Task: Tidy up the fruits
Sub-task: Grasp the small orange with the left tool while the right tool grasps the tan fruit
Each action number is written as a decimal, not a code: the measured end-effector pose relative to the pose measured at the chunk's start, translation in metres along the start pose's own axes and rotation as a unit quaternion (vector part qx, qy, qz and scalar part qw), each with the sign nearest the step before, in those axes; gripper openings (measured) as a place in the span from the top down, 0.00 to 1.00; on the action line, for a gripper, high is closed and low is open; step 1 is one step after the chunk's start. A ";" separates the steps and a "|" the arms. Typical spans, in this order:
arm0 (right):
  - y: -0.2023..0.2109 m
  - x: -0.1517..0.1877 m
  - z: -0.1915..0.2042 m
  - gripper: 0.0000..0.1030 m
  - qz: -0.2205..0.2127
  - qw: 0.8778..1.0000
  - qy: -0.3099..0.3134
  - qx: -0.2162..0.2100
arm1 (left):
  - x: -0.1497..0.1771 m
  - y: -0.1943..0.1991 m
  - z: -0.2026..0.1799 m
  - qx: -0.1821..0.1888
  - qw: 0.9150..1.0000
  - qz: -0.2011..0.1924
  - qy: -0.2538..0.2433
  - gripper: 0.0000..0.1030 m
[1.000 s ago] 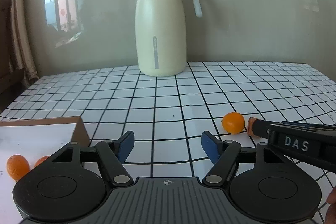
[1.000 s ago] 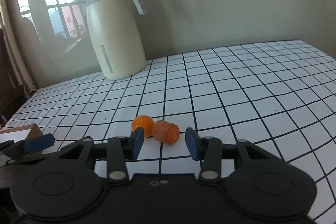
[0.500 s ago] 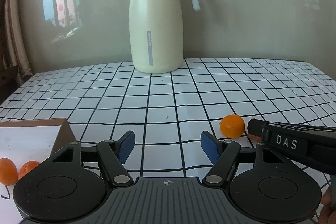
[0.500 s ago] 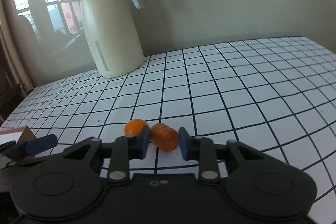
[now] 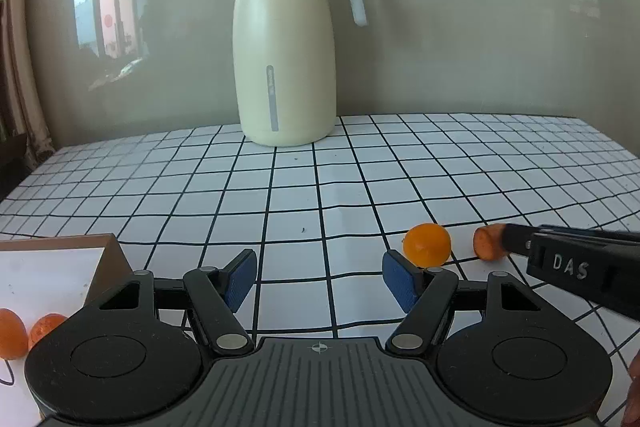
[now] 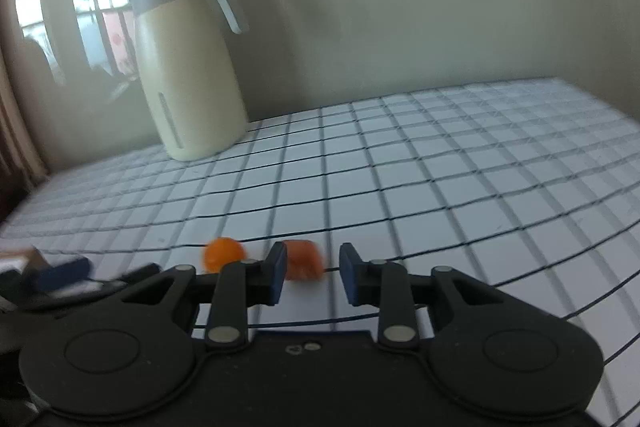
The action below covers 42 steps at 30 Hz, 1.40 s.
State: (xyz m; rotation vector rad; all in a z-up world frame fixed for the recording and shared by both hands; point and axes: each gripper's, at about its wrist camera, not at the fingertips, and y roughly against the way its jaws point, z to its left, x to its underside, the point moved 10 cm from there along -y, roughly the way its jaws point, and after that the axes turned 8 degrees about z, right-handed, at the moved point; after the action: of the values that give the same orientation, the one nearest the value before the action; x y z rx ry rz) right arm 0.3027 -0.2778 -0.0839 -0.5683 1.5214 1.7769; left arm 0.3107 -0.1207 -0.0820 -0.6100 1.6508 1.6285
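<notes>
A small round orange fruit [image 5: 426, 244] lies on the checked tablecloth, with a carrot chunk [image 5: 489, 247] just to its right. In the right wrist view the fruit [image 6: 223, 253] and the chunk [image 6: 304, 260] are blurred. My right gripper [image 6: 312, 273] is open, its fingers either side of the chunk, which sits against the left pad. My left gripper [image 5: 316, 279] is open and empty, left of the fruit. Two orange fruits [image 5: 24, 331] lie in a box [image 5: 105, 247] at the lower left.
A tall cream thermos jug [image 5: 285, 47] with a grey lid stands at the back of the table by the wall; it also shows in the right wrist view [image 6: 188, 67]. The checked tablecloth [image 5: 480, 163] covers the table.
My right gripper closed around the carrot chunk half a second ago and now stands wider open, with the view blurred by motion. My left gripper has shifted slightly; the jug appears further right.
</notes>
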 end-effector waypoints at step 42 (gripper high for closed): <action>0.006 0.006 -0.037 0.76 0.008 0.999 -0.018 0.033 | -0.010 -0.023 -0.060 0.052 0.998 0.004 -0.023 0.32</action>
State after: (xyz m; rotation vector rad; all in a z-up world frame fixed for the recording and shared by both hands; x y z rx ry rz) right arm 0.2897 -0.3122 -0.0917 -0.4899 1.5578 1.7319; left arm 0.3243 -0.1827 -0.0932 -0.5116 1.6938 1.5405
